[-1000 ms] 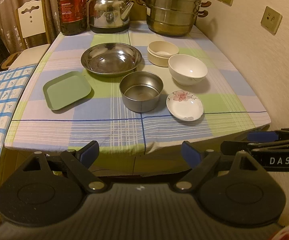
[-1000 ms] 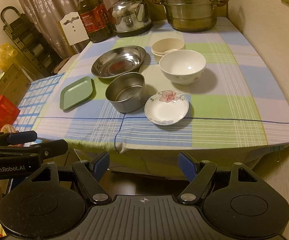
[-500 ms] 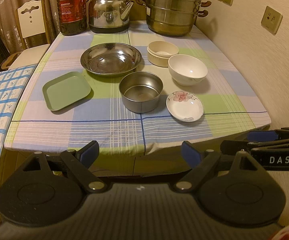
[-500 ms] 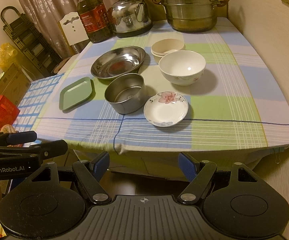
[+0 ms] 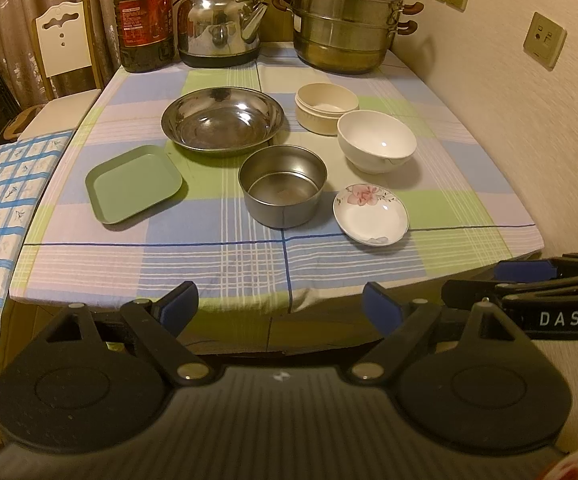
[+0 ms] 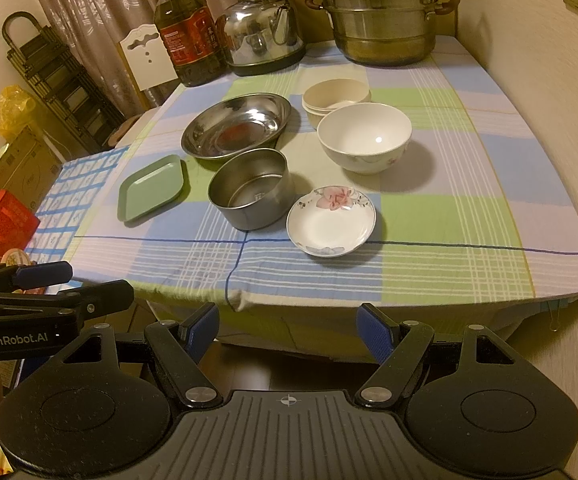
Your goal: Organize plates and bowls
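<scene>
Below the near edge of the table [image 5: 249, 276], we are holding both grippers short of the checked cloth, each with its fingers spread wide and nothing between them. Our left gripper [image 5: 279, 308] is pointing straight up the middle of the table; our right gripper [image 6: 287, 326] is hanging just beside it, pointing the same way from a little further right.

Taking the steel pot [image 5: 283, 184] as our landmark, we are reading outward from the grippers. The pot is standing dead ahead of the left gripper, nearest the table's front edge. Just right of the pot, and almost touching it, the flowered saucer [image 6: 331, 220] is lying flat; we are judging it the closest piece to the right gripper, slightly right of that gripper's centre line. Behind the saucer and right of the pot, the white bowl [image 6: 365, 136] is sitting upright, with the stack of cream bowls [image 5: 327, 106] close behind it; whether those two are touching we cannot tell. Directly behind the pot, the wide steel basin [image 5: 223, 122] is resting close against it. Left of the pot and clearly apart from it, the green square plate [image 5: 133, 182] is lying flat, its corners turned diagonally to us.

We are judging no piece yet moved, so the sorting is only beginning. The relation that matters: saucer and bowls fall on the right gripper's side of the pot, green plate on the left gripper's side.
</scene>
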`<state>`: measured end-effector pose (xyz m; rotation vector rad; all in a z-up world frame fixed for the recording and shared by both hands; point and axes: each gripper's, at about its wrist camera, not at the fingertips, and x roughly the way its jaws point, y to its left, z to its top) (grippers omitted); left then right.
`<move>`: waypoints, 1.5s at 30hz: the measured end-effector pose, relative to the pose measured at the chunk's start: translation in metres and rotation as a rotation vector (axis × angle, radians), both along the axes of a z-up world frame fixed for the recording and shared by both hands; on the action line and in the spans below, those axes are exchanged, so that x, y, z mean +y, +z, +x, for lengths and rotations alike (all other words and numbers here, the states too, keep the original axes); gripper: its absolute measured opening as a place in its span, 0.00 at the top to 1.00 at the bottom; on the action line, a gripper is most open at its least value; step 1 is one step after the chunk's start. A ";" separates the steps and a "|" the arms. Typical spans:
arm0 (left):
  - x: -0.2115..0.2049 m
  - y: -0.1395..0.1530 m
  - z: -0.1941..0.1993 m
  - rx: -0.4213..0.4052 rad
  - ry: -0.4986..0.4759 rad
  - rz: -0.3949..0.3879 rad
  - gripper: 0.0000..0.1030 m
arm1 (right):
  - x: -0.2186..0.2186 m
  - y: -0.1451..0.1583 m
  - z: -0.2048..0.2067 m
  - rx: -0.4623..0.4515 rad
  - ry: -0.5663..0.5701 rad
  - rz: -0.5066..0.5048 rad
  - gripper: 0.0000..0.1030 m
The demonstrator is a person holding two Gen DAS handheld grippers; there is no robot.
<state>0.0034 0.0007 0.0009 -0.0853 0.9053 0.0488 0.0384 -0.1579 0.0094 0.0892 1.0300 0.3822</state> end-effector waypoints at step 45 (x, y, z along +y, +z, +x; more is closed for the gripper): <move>0.004 0.005 0.007 -0.021 0.041 -0.017 0.16 | -0.010 -0.002 0.011 0.000 0.019 0.032 0.27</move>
